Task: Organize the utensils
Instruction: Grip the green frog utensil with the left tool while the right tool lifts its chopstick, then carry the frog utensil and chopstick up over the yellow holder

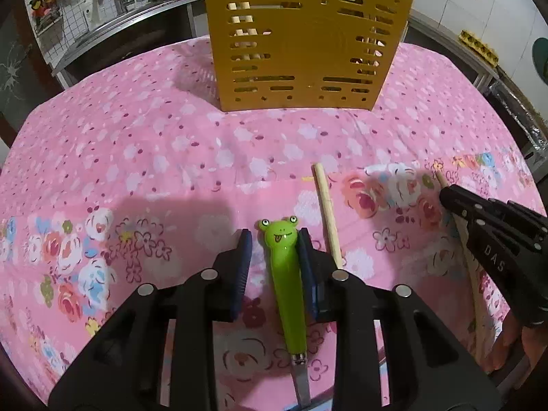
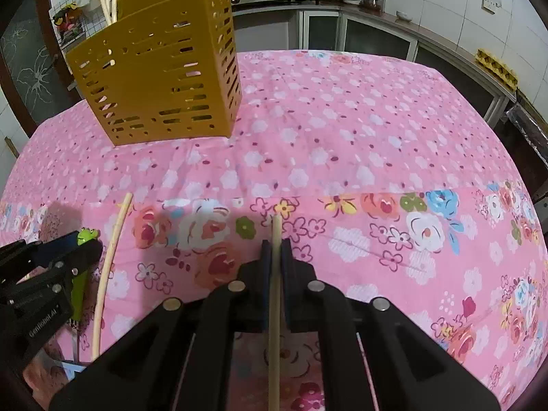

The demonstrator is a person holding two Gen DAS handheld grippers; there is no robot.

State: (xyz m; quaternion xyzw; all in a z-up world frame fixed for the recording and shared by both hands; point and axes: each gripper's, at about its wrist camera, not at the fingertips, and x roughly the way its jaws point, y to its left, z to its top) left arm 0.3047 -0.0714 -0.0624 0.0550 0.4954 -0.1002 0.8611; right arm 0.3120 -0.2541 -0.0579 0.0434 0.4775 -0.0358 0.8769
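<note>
A green frog-headed utensil (image 1: 286,281) lies on the pink floral tablecloth (image 1: 137,137), handle pointing away from me. My left gripper (image 1: 275,236) straddles it: the right pad rests against the handle, the left pad stands a gap away, so it is open. My right gripper (image 2: 276,243) is shut on a wooden chopstick (image 2: 275,291) that runs between its pads, low over the cloth. Another chopstick (image 1: 328,215) lies loose between the two grippers. The yellow slotted utensil holder (image 1: 301,44) stands upright at the far side with several wooden sticks (image 2: 109,0) in it.
The right gripper (image 1: 448,195) shows at the right of the left wrist view, a hand (image 1: 507,342) below it. The left gripper (image 2: 85,243) sits at the left edge of the right wrist view. Kitchen counters (image 2: 376,17) and a sink rack lie beyond the table.
</note>
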